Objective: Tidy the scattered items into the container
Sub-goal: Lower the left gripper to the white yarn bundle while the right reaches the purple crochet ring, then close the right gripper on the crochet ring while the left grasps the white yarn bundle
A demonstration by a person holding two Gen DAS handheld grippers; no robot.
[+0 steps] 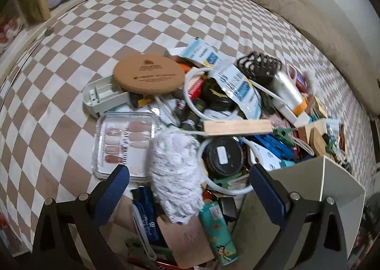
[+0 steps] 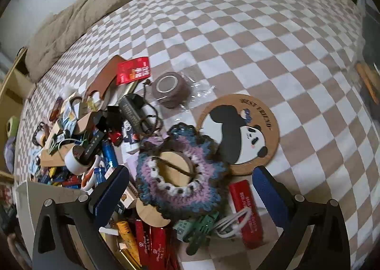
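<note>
Left wrist: left tool (image 1: 190,189) apart, fluffy white duster (image 1: 175,175) between fingers.

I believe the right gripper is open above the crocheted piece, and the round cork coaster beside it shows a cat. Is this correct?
Not quite. The right gripper is open above the crocheted piece, but the round cork coaster beside it shows a panda, not a cat. The right wrist view shows this clearly.

Soft indoor light (fisheye-warped edges), slight blur.
</note>
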